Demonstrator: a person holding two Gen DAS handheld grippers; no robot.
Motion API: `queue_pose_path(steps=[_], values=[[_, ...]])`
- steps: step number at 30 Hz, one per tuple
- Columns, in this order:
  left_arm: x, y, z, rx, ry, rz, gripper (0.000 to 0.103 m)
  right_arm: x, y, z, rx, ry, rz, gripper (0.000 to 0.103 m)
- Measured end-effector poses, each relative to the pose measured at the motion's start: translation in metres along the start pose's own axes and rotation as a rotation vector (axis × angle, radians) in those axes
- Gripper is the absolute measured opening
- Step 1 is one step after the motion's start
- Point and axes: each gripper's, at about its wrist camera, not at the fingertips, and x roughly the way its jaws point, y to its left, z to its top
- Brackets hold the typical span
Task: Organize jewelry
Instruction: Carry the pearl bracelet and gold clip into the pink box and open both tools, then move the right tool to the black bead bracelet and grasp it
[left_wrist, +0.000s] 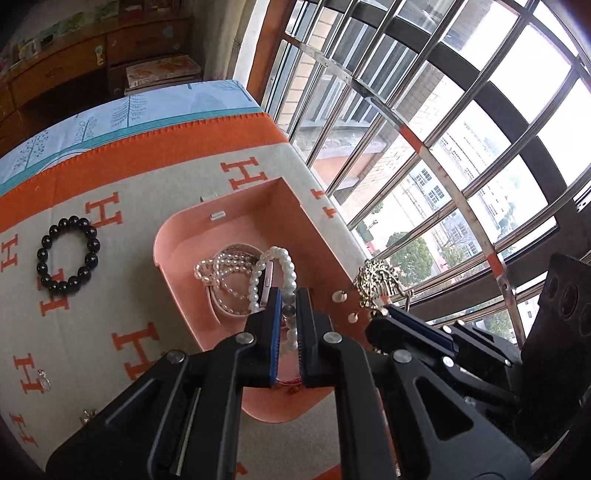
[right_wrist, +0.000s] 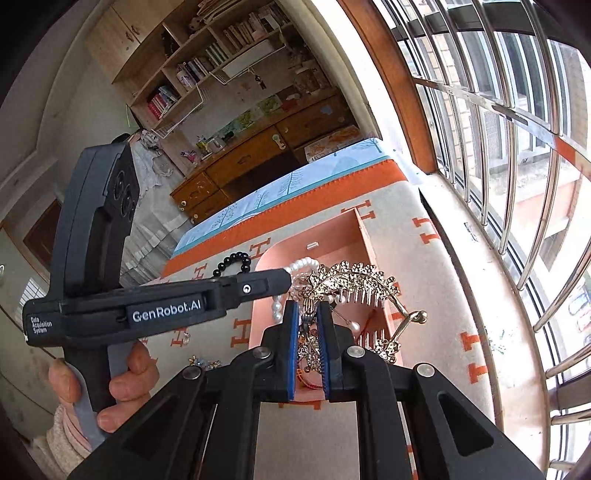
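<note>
A white pearl bracelet (left_wrist: 288, 267) hangs over the open pink jewelry box (left_wrist: 258, 206), with my left gripper (left_wrist: 289, 295) shut on it. Below it, inside the box, more pearl strands (left_wrist: 221, 273) lie in a round tray. My right gripper (right_wrist: 308, 306) is shut on a gold hair comb (right_wrist: 354, 282), held above the box (right_wrist: 332, 232). In the left wrist view, the comb (left_wrist: 375, 280) and right gripper (left_wrist: 384, 310) sit just right of the box. The right wrist view shows the left gripper (right_wrist: 286, 275) side-on with the pearls (right_wrist: 276, 308) dangling.
A black bead bracelet (left_wrist: 68, 254) lies on the orange-and-grey cloth left of the box. A small ring (left_wrist: 43, 380) and another small trinket (left_wrist: 86, 415) lie nearer the front. A barred window (left_wrist: 443, 147) runs close along the table's right edge. A hand (right_wrist: 125, 369) holds the left gripper's handle.
</note>
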Motion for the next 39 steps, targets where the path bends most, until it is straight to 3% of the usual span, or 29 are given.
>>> queue_pose_path(steps=[5, 10, 12, 14, 17, 25, 28, 33, 39], values=[[0.003, 0.009, -0.016, 0.009, 0.009, 0.084, 0.005, 0.017, 0.009, 0.001, -0.018, 0.018, -0.013, 0.010], [-0.004, 0.025, -0.031, -0.027, 0.018, 0.100, 0.009, 0.034, 0.020, 0.001, -0.035, 0.043, -0.022, 0.010], [-0.010, 0.029, -0.036, -0.034, 0.008, 0.110, 0.017, 0.042, 0.025, 0.000, -0.047, 0.054, -0.024, 0.010], [-0.018, 0.033, -0.042, -0.036, -0.013, 0.127, 0.036, 0.049, 0.030, -0.001, -0.059, 0.066, -0.025, 0.010], [-0.033, 0.039, -0.053, -0.046, -0.055, 0.153, 0.049, 0.062, 0.038, -0.003, -0.077, 0.085, -0.032, 0.010], [-0.057, 0.054, -0.077, -0.057, -0.106, 0.242, 0.049, 0.103, 0.046, -0.011, -0.101, 0.154, -0.123, 0.010], [-0.058, 0.060, -0.086, -0.068, -0.098, 0.256, 0.050, 0.111, 0.049, -0.014, -0.096, 0.178, -0.116, 0.010], [-0.059, 0.074, -0.103, -0.097, -0.084, 0.271, 0.050, 0.104, 0.060, -0.020, -0.098, 0.151, -0.121, 0.027], [-0.068, 0.097, -0.125, -0.138, -0.083, 0.284, 0.050, 0.084, 0.079, -0.028, -0.133, 0.124, -0.102, 0.028]])
